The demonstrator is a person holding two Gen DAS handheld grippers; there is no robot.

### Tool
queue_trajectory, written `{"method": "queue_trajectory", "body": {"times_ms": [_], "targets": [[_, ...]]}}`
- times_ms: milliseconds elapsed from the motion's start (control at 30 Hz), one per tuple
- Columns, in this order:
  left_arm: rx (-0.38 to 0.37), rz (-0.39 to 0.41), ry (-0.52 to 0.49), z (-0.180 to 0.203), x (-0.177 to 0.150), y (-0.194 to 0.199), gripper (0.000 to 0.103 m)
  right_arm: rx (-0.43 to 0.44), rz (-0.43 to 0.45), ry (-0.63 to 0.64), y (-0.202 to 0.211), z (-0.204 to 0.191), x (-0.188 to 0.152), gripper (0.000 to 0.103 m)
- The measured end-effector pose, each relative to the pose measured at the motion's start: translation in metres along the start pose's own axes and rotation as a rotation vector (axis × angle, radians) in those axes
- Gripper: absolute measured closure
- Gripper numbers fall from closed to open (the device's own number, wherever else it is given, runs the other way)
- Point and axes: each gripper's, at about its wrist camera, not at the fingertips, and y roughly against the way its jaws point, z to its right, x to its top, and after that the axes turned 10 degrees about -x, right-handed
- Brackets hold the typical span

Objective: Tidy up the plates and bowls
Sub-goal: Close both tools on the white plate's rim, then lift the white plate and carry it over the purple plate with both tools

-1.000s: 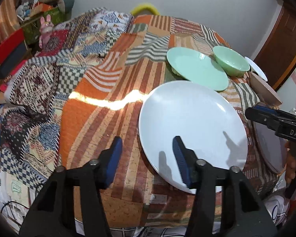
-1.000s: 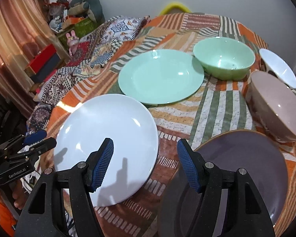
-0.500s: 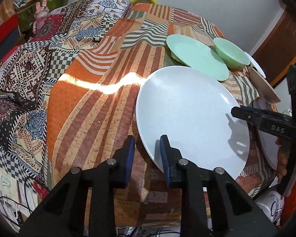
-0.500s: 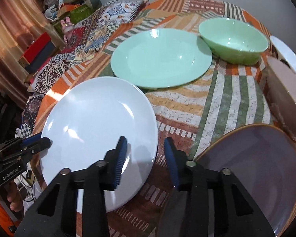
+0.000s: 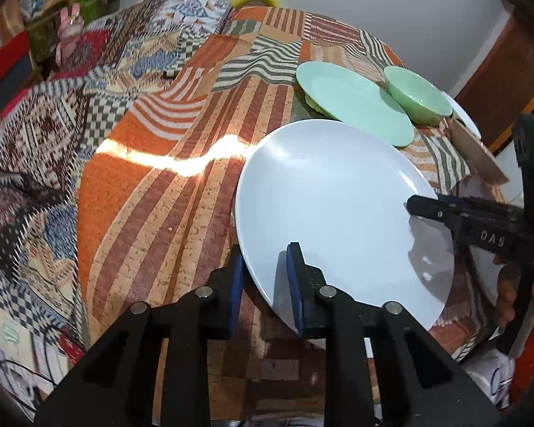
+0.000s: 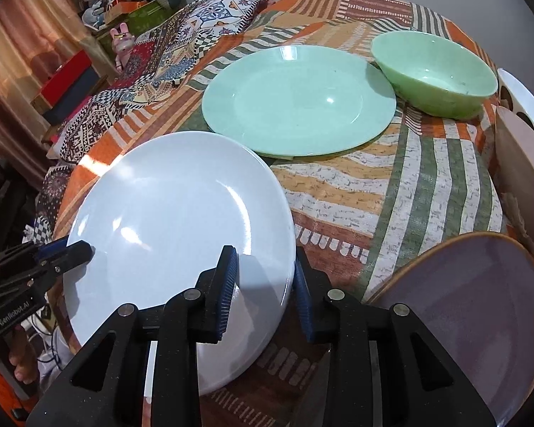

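Observation:
A large white plate (image 5: 334, 206) (image 6: 174, 227) is held between both grippers, tilted, one side raised off the patterned tablecloth (image 5: 153, 213). My left gripper (image 5: 265, 284) is shut on its near-left rim. My right gripper (image 6: 263, 290) is shut on its opposite rim and shows in the left wrist view (image 5: 427, 210). Behind it lie a mint green plate (image 6: 299, 99) (image 5: 352, 103) and a mint green bowl (image 6: 434, 71) (image 5: 418, 92). A purple plate (image 6: 470, 320) lies at the right, with a beige bowl (image 6: 523, 174) and a white bowl (image 6: 523, 99) beyond.
The round table drops off at its near edge. A quilt-covered surface (image 5: 71, 114) adjoins the table on the left. Shelves with toys and boxes (image 6: 99, 28) stand at the far left. A white wall and a brown door (image 5: 509, 71) are behind.
Both grippers have closed from open onto opposite rims of the white plate. The plate has been raised and tilted.

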Motion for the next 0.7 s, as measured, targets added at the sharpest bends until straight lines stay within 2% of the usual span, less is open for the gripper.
{"method": "queue_trajectory", "body": {"times_ms": [333,700], "targets": [[0.018,0.002,0.007,0.003,0.002,0.005,0.08,0.014,0.023,-0.022,0.013,0.0,-0.002,0.075],[0.022,0.08,-0.013,0.023,0.011,0.037,0.08,0.046,0.113,-0.051,0.049,0.004,-0.003,0.075]]}}
